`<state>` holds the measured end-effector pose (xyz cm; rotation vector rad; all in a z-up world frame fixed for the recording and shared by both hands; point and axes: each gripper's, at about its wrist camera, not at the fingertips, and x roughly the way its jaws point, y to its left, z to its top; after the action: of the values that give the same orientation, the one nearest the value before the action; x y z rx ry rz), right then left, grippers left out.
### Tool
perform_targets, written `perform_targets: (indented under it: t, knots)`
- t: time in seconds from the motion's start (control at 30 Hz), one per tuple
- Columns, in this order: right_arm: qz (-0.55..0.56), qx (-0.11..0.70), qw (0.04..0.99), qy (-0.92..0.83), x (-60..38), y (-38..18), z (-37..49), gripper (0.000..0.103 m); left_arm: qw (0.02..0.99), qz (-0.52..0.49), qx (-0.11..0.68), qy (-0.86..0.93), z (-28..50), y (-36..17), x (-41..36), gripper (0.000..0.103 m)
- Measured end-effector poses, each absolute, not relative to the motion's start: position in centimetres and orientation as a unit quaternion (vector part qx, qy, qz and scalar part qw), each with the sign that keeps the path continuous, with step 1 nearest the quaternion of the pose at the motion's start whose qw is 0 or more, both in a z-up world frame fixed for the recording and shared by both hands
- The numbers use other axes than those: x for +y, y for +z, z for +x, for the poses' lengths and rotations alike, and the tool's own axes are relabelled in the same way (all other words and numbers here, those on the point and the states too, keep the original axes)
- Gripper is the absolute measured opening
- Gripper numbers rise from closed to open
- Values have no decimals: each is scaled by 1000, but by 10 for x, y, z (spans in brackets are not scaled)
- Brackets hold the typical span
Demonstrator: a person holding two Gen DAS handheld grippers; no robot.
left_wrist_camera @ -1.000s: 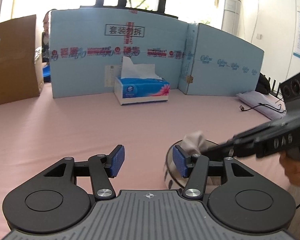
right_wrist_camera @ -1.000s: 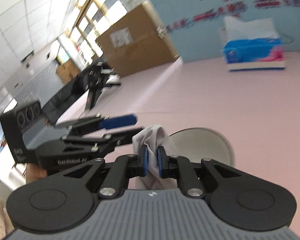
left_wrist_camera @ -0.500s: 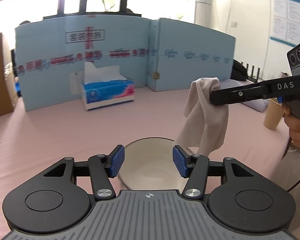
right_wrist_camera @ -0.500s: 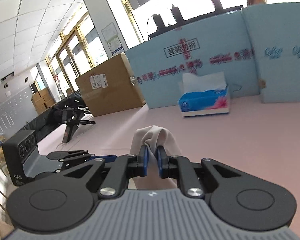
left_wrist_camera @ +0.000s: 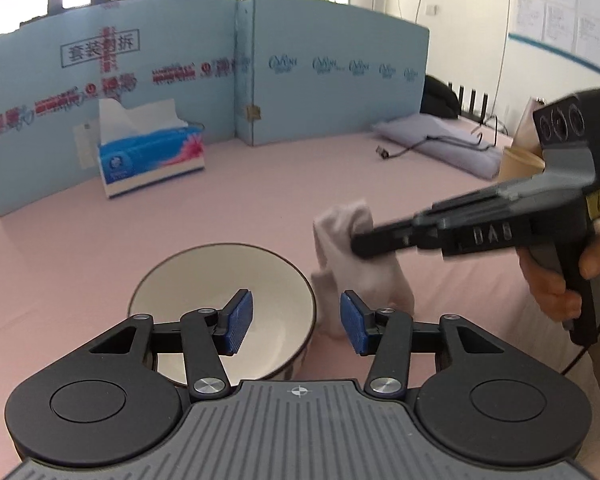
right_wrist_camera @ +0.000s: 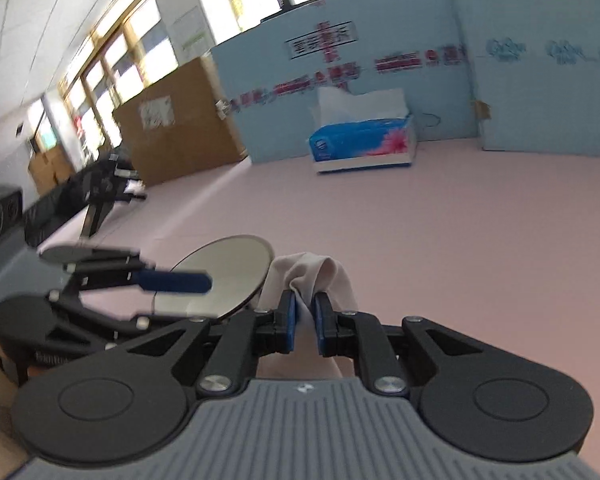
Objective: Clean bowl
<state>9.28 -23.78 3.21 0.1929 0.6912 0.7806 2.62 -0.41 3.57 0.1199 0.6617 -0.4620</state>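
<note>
A white bowl with a dark rim (left_wrist_camera: 204,280) stands on the pink table, also seen in the right wrist view (right_wrist_camera: 220,276). My left gripper (left_wrist_camera: 296,322) is open, its left finger above the bowl's inside and its right finger outside the right rim. My right gripper (right_wrist_camera: 305,320) is shut on a pale cloth (right_wrist_camera: 312,272). In the left wrist view the right gripper (left_wrist_camera: 358,244) holds the cloth (left_wrist_camera: 352,252) just right of the bowl, its lower end near the table.
A blue tissue box (left_wrist_camera: 152,160) stands further back in front of a light blue cardboard screen (left_wrist_camera: 332,80). A folded grey cloth with a cable (left_wrist_camera: 440,144) and a paper cup (left_wrist_camera: 520,160) lie at the far right. A brown carton (right_wrist_camera: 176,128) stands at the left.
The right gripper has lowered the cloth from above the table to just right of the bowl. The left gripper has shifted right, so the bowl now sits toward its left finger.
</note>
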Motion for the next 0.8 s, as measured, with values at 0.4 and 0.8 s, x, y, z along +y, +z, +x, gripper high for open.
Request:
perform_targets:
  t: [0.4, 0.8]
  knots:
    - [158, 325, 835, 414, -247, 17, 96, 14, 902, 54, 367, -221, 44, 27, -14, 13]
    - [227, 332, 790, 463, -244, 3, 100, 14, 888, 9, 379, -261, 44, 33, 14, 13]
